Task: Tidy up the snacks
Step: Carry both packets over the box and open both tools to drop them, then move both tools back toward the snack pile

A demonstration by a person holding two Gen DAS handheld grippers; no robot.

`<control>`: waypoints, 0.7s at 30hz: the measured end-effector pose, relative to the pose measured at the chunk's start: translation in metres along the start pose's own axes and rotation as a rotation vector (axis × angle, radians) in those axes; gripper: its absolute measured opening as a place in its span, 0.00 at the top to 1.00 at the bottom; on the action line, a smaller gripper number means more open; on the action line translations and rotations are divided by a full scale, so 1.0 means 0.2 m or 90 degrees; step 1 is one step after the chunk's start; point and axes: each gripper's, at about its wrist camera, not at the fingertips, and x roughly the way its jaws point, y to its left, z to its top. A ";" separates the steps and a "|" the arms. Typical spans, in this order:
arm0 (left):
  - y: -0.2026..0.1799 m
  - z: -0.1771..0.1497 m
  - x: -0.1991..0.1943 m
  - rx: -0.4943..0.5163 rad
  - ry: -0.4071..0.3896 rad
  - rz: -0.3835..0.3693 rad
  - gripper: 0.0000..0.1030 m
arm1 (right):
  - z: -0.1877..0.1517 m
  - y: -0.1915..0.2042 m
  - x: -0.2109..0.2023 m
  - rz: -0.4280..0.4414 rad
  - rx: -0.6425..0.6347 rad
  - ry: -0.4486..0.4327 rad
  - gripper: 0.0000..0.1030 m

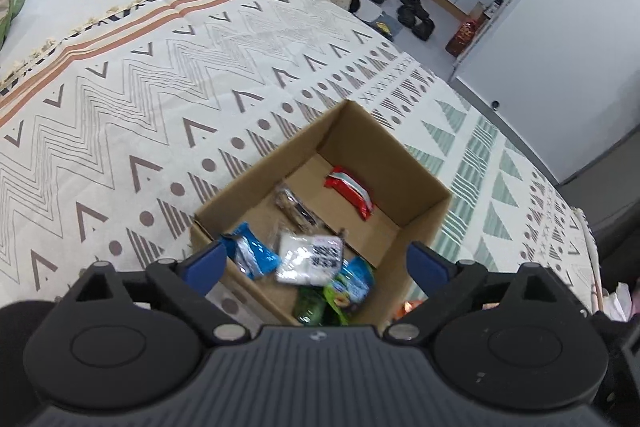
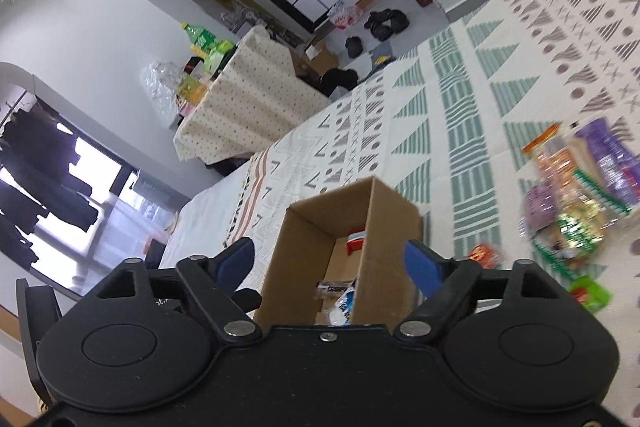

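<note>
Left wrist view: your left gripper [image 1: 316, 259] hangs with fingers wide and empty over the cardboard box [image 1: 420, 223], lower centre, snack packets [image 1: 310, 259] inside. Your right gripper [image 2: 330, 261] is equally wide and empty; loose snacks [image 2: 576, 187] lie right of frame.

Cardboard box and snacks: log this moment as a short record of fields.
surface: patterned bedspread
container: open cardboard box standing on the bedspread
in box: red packet, blue packet, white packet, green pouch, dark bar
outside box: loose pile of snack packets on the bedspread beside the box
left tool: open, empty, above the box's near end
right tool: open, empty, near the box
</note>
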 end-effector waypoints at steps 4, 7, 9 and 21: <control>-0.06 -0.05 -0.04 0.014 -0.004 -0.002 0.05 | 0.02 -0.02 -0.09 -0.011 -0.001 -0.015 0.10; -0.11 -0.08 -0.08 0.024 -0.012 -0.007 0.00 | 0.03 -0.04 -0.16 -0.019 -0.006 -0.029 0.10; -0.15 -0.10 -0.09 0.034 -0.017 -0.010 0.00 | 0.04 -0.07 -0.20 -0.022 -0.002 -0.038 0.10; -0.32 -0.25 -0.15 0.055 -0.020 -0.017 0.00 | 0.09 -0.20 -0.36 -0.050 0.014 -0.044 0.10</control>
